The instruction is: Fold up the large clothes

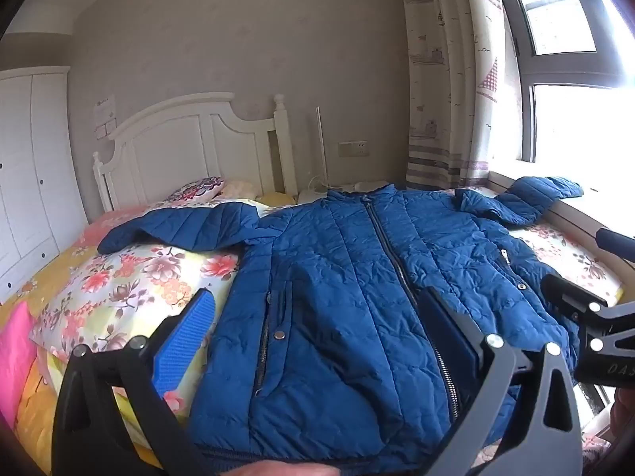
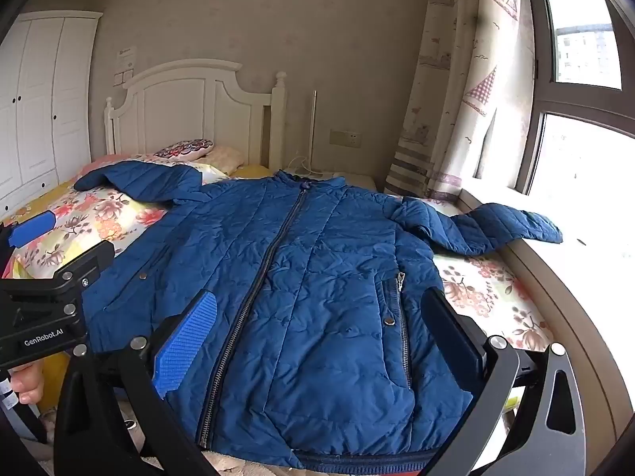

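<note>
A: Jacket [image 2: 301,277]?
B: Blue quilted puffer, flat on floral bed [image 2: 488,293], zipped, collar away from both tongs, hem nearest, sleeves out sideways.
A: Tongs?
B: Left tongs [image 1: 317,341], right tongs [image 2: 321,341] spread wide, pinching nothing.

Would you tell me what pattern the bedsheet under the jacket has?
Floral bedsheet, pink and orange flowers; clearest in left wrist view.
</note>
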Demonstrator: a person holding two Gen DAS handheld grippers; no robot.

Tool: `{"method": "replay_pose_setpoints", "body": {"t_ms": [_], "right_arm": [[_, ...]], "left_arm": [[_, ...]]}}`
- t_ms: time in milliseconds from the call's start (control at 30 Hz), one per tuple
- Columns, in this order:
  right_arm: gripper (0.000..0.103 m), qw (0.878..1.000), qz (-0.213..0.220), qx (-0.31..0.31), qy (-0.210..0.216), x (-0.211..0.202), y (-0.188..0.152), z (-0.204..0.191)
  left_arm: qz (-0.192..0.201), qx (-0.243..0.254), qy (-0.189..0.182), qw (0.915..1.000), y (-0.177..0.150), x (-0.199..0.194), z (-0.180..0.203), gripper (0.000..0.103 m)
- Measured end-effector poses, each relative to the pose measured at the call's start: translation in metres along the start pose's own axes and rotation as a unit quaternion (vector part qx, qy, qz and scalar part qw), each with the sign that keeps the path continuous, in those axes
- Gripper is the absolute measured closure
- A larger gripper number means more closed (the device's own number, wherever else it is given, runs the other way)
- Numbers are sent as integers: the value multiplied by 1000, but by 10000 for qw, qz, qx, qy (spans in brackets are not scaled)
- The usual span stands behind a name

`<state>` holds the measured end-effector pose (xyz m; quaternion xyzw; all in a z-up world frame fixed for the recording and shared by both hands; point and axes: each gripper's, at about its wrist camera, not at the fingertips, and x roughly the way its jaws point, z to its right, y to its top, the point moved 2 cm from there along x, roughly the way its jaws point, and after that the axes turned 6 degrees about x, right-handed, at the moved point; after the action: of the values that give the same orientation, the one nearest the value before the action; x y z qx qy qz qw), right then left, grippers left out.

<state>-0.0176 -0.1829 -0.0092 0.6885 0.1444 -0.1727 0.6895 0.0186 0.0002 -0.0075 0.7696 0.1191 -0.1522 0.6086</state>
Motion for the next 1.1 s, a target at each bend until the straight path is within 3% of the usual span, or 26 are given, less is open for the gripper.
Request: {"method": "replay_pose_setpoints", "body": {"t_ms": [1100], "right_arm": [[4, 9991, -153, 386, 15, 8, -2, 16]], "left_arm": [[-264, -217, -47, 9994, -12, 8, -12, 2]]}}
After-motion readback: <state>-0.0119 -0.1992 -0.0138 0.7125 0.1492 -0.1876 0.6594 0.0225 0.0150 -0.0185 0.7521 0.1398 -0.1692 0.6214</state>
